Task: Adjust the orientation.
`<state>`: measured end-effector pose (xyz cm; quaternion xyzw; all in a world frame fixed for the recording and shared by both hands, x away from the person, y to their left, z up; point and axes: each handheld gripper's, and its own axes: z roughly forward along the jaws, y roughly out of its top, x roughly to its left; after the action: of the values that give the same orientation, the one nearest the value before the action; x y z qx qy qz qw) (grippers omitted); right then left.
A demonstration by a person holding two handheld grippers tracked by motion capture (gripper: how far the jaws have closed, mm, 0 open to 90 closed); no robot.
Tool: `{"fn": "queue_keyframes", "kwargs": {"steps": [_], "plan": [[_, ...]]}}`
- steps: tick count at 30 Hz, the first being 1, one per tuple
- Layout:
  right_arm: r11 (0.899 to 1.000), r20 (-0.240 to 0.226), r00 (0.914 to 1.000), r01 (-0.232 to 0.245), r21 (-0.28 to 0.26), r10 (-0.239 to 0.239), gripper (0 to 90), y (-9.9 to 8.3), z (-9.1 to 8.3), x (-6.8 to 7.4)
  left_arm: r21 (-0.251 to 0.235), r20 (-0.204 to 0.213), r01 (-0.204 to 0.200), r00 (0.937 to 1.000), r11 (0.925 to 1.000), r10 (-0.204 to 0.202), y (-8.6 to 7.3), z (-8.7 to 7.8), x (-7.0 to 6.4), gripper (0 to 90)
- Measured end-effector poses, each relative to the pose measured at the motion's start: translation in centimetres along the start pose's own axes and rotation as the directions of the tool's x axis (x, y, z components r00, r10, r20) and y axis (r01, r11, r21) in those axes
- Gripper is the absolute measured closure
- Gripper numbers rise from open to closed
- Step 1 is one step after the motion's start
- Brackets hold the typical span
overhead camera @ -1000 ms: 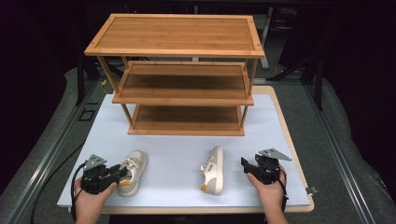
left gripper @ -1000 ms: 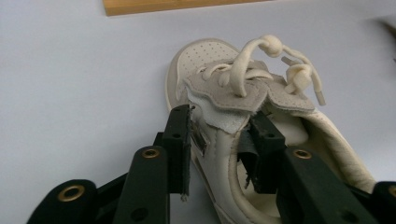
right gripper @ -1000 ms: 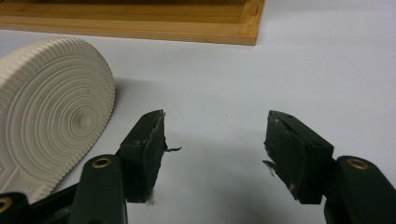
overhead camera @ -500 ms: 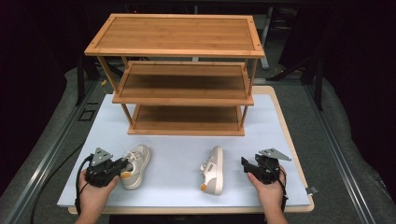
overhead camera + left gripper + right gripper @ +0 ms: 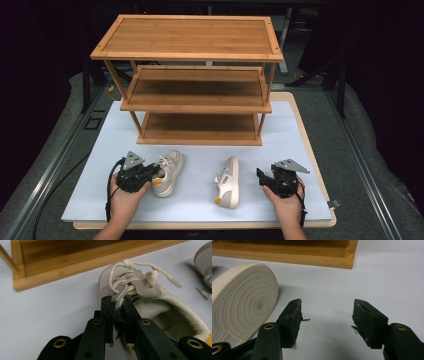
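While clamped on collar of left shoe (image 5: 150,305), left gripper (image 5: 117,305) sits at table (image 5: 320,150) front-left, shoe upright, just ahead of wooden rack (image 5: 192,85). Right gripper (image 5: 325,315) w/ jaws apart, holding nothing, hovers beside 2nd shoe (image 5: 242,305), tipped on side, sole facing the gripper.

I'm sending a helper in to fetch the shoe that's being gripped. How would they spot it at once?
Start at the wooden rack on the white mat; two pale shoes lie in front of it. Take the left shoe, upright on its sole, with the left gripper shut on its collar beside the laces. The other shoe lies tipped on its side, apart from the open right gripper.
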<state>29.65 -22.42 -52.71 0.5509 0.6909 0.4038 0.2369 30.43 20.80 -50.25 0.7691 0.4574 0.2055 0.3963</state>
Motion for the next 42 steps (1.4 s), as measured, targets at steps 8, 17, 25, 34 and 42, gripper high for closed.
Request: {"fn": "queue_keyframes", "kwargs": {"steps": [8, 17, 25, 34, 42], "plan": [[0.999, -0.018, 0.9993, 0.033, -0.020, -0.033, 42.0, 0.2, -0.2, 1.2, 0.002, -0.012, -0.095, 0.9954, 0.9955, 0.095, 0.1, 1.3, -2.4, 81.4], [0.997, -0.051, 0.9964, 0.066, -0.032, -0.067, 43.2, 0.5, -0.8, 2.8, -0.030, 0.098, -0.017, 0.9949, 0.9994, 0.020, -0.3, 1.4, -2.4, 68.5], [0.992, -0.112, 0.9890, 0.086, -0.094, -0.097, 63.7, 0.8, -2.4, 4.5, -0.046, 0.192, 0.082, 0.9789, 0.9956, -0.072, -0.7, 1.2, -1.4, 53.7], [0.986, -0.165, 0.9757, 0.127, -0.110, -0.144, 83.3, 1.0, -3.0, 6.0, -0.071, 0.199, 0.107, 0.9759, 0.9917, -0.091, -0.6, 0.4, -0.9, 48.0], [0.975, -0.205, 0.9549, 0.198, -0.099, -0.215, 84.7, 1.0, -2.7, 7.6, -0.063, 0.221, 0.094, 0.9722, 0.9936, -0.078, -0.9, 0.3, -0.8, 47.5]]}}
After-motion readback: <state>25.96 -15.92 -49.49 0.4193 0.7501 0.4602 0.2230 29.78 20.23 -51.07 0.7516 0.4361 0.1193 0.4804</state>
